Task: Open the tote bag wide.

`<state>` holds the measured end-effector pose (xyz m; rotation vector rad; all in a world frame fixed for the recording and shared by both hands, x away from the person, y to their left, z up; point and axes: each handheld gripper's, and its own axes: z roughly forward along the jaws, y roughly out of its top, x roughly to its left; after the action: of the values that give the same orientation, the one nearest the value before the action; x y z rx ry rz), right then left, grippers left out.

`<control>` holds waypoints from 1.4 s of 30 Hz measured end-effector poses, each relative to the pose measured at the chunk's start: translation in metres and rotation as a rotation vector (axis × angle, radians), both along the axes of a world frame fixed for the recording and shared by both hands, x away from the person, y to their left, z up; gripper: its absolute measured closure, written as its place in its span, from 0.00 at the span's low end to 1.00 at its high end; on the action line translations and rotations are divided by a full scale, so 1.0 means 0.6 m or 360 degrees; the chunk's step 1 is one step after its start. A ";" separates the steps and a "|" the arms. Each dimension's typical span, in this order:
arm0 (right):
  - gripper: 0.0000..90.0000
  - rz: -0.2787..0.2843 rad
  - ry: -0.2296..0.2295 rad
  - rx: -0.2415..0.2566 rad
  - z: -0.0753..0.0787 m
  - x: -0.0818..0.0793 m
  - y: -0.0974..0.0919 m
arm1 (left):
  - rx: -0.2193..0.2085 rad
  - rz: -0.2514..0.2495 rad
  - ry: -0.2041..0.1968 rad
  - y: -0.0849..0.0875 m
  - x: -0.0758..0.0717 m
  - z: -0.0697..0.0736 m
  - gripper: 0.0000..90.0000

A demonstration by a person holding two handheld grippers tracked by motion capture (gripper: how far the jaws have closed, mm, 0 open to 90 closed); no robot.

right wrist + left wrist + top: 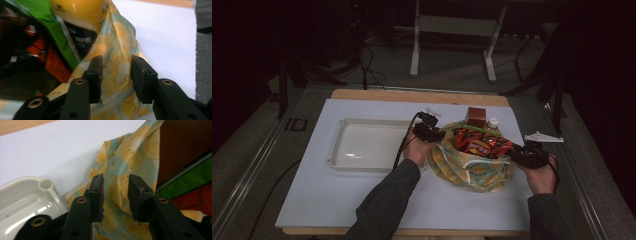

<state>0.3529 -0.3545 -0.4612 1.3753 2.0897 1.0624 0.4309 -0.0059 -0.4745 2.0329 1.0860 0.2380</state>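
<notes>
Both jaws stand apart around cloth: left hand-held gripper (115,192) and right hand-held gripper (117,75) straddle the lemon-print bag (472,172) rim, apparently about to pinch it.

dim room; grey floor (447,70); white frame legs (414,47), possibly table; cables (369,65).

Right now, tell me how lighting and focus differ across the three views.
High view: dim, dark surroundings, white tray glinting slightly. Left gripper view: bright, lemon-print bag soft, brown box blurred. Right gripper view: snack packets dark and blurred, glare on the yellow one.
</notes>
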 end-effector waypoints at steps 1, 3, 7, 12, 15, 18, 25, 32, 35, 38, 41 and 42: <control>0.64 0.0014 -0.0018 0.0010 0.003 -0.004 -0.001 | -0.0024 -0.0006 -0.0006 0.001 -0.005 0.000 0.67; 0.61 0.0036 -0.0056 0.0030 0.007 -0.012 -0.004 | -0.0039 -0.0019 -0.0040 0.000 -0.014 0.000 0.66; 0.59 0.0077 -0.0095 0.0050 0.014 -0.029 -0.005 | -0.0083 -0.0029 -0.0104 0.003 -0.031 0.004 0.64; 0.59 0.0118 -0.0134 0.0081 0.020 -0.047 -0.005 | -0.0143 -0.0030 -0.0181 0.011 -0.049 0.015 0.62; 0.59 0.0199 -0.0161 0.0090 0.021 -0.067 0.006 | -0.0229 -0.0064 -0.0250 0.018 -0.073 0.031 0.63; 0.59 0.0258 -0.0166 0.0082 0.022 -0.079 0.016 | -0.0252 -0.0129 -0.0274 0.017 -0.090 0.037 0.63; 0.59 0.0319 -0.0131 0.0052 0.010 -0.090 0.028 | -0.0246 -0.0222 -0.0268 0.006 -0.115 0.027 0.63; 0.59 0.0371 -0.0087 0.0024 -0.016 -0.095 0.035 | -0.0152 -0.0256 -0.0255 -0.004 -0.142 -0.008 0.63; 0.59 0.0381 -0.0067 0.0014 -0.028 -0.095 0.037 | -0.0116 -0.0258 -0.0252 -0.008 -0.152 -0.023 0.64; 0.59 0.0377 -0.0042 -0.0001 -0.039 -0.093 0.040 | -0.0089 -0.0277 -0.0239 -0.014 -0.161 -0.036 0.65; 0.59 0.0377 -0.0022 -0.0002 -0.050 -0.091 0.042 | -0.0079 -0.0289 -0.0222 -0.020 -0.169 -0.046 0.66; 0.59 0.0376 -0.0016 -0.0006 -0.053 -0.091 0.042 | -0.0081 -0.0291 -0.0217 -0.022 -0.172 -0.050 0.66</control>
<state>0.2986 -0.3291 -0.4932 1.1385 2.2877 1.1525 0.3276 -0.0188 -0.5047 2.0243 0.8091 0.2484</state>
